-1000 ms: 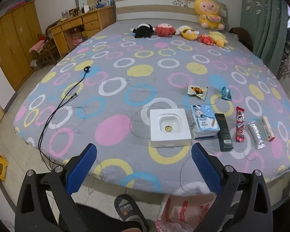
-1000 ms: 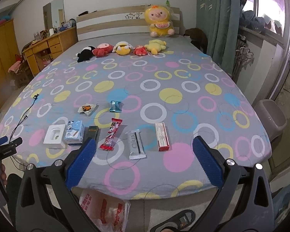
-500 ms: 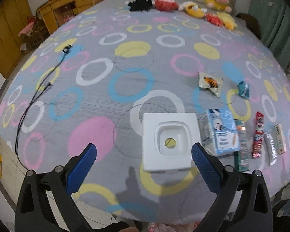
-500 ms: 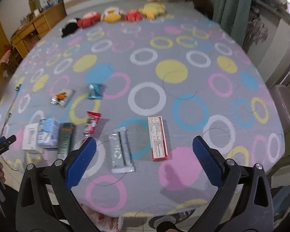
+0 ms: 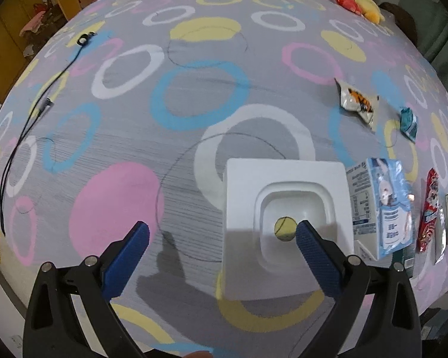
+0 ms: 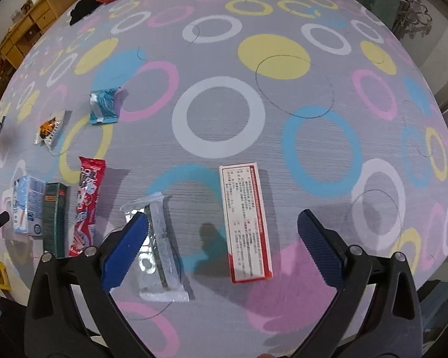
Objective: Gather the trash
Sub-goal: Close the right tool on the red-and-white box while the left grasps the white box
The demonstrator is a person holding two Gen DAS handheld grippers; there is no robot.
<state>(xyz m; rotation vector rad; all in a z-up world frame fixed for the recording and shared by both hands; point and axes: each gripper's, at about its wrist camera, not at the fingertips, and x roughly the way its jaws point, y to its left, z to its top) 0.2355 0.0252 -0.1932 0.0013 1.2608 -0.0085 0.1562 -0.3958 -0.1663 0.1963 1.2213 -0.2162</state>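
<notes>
Both grippers hang over the bed (image 6: pixel 283 95) with jaws spread wide, the left gripper (image 5: pixel 221 234) at the white tray (image 5: pixel 286 226), the right gripper (image 6: pixel 222 225) around the red-edged box (image 6: pixel 246 223), probably to lift each.

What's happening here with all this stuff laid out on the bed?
A person holds two hand grippers over a bed strewn with trash. The left gripper, open, hangs over a white square tray; its right finger overlaps the tray's middle. The right gripper, also open, hangs over a red-and-white box, with a clear plastic wrapper under its left finger. Nothing is gripped yet.
</notes>
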